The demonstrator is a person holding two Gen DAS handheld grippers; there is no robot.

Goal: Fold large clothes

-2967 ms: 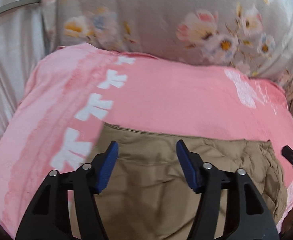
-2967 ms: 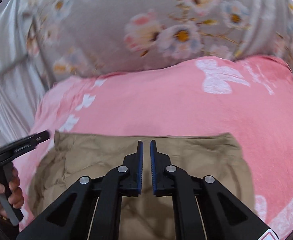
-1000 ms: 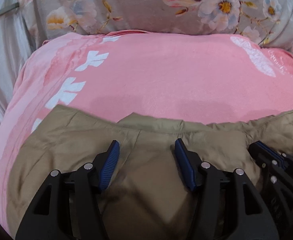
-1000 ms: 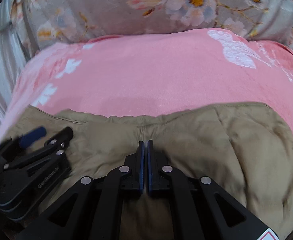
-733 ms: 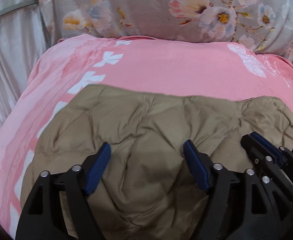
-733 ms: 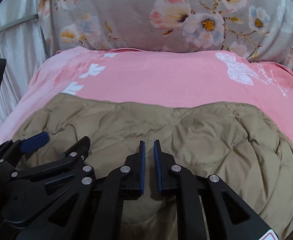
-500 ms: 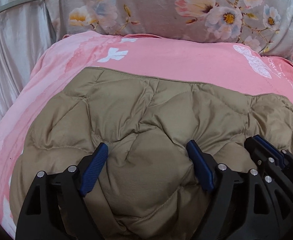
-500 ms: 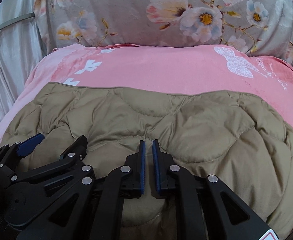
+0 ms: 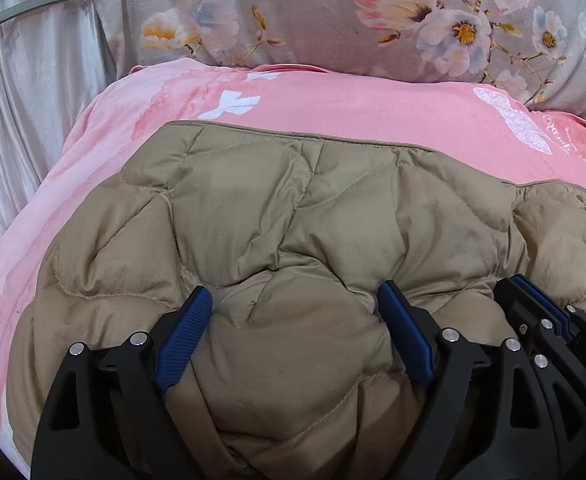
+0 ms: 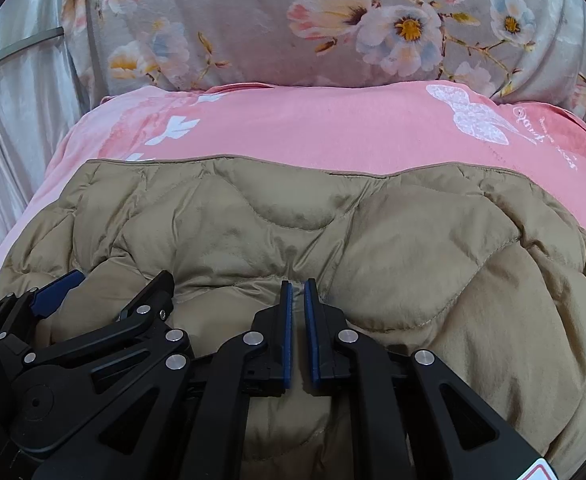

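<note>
A tan quilted puffer jacket (image 9: pixel 293 220) lies folded in a bundle on the pink bedspread (image 9: pixel 353 108); it also fills the right wrist view (image 10: pixel 413 240). My left gripper (image 9: pixel 293 312) is wide open, its blue pads on either side of a bulge of the jacket's near fold. My right gripper (image 10: pixel 297 292) is shut on a thin pinch of the jacket's near edge. The two grippers sit side by side: the right one shows in the left wrist view (image 9: pixel 541 312), the left one in the right wrist view (image 10: pixel 105 292).
A grey floral pillow (image 10: pixel 333 32) stands behind the pink bedspread (image 10: pixel 333 128). A silvery curtain (image 9: pixel 21 100) hangs at the left beyond the bed's edge. Bare bedspread lies between the jacket and the pillow.
The jacket's quilted layer has been brought over forward, covering the smooth inner side and reaching farther toward the pillow. The left jaws widened slightly; the right stays pinched on the fabric.
</note>
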